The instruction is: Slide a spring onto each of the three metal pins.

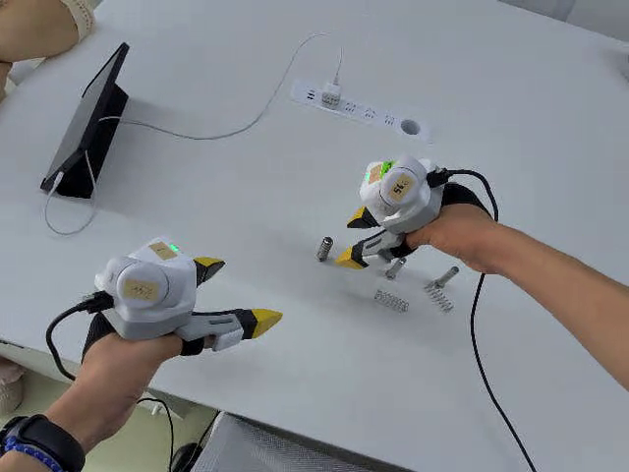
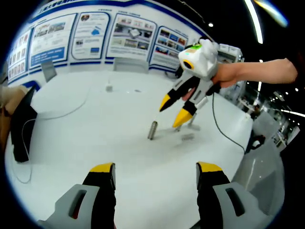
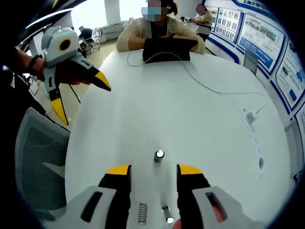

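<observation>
Right gripper point(image 1: 352, 240), released and empty, near upright pin point(image 1: 324, 248); left gripper point(image 1: 239, 291) likewise released; loose spring point(image 1: 391, 300) best pinched lightly mid-coil, its axis aligned over the pin.

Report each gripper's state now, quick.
Left gripper: open, holding nothing.
Right gripper: open, holding nothing, jaws pointed at an upright pin.

The table point(image 1: 216, 187) is smooth, matt white. The upright pin point(image 1: 324, 248) and the coiled spring point(image 1: 391, 300) are shiny metal.
</observation>
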Tool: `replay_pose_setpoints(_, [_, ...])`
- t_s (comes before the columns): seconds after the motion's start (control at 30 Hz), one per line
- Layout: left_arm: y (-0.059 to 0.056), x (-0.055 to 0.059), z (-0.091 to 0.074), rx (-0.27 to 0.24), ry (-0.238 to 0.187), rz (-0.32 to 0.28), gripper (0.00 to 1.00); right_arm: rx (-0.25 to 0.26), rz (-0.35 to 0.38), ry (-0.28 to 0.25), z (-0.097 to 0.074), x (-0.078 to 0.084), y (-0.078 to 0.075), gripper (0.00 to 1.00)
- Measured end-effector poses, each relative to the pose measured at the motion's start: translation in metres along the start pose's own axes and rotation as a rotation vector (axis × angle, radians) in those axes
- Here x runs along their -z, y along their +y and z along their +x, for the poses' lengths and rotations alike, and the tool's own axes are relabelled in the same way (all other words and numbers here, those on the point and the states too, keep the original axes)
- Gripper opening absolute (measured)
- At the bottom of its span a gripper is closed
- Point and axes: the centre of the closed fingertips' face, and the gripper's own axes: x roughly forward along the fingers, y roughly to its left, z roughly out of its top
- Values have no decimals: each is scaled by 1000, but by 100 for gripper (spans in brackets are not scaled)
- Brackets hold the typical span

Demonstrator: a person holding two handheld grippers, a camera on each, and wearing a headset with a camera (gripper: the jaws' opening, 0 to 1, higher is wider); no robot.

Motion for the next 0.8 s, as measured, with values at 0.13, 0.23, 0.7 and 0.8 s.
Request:
replay_pose_setpoints(0.13, [-1, -2, 0, -1, -1, 8, 70, 20, 15, -25, -9, -1, 7, 41])
replay_pose_setpoints(0.23, [-2, -4, -1, 0, -2, 12, 71, 34, 25, -29, -11, 4, 8, 43])
replay_pose_setpoints(0.7, [-13, -6, -2, 1, 1, 4, 71, 88, 209, -118, -21, 35, 23, 50])
replay_pose_setpoints(0.8, [-13, -7, -2, -7, 1, 5, 72, 117, 271, -155, -28, 39, 23, 52])
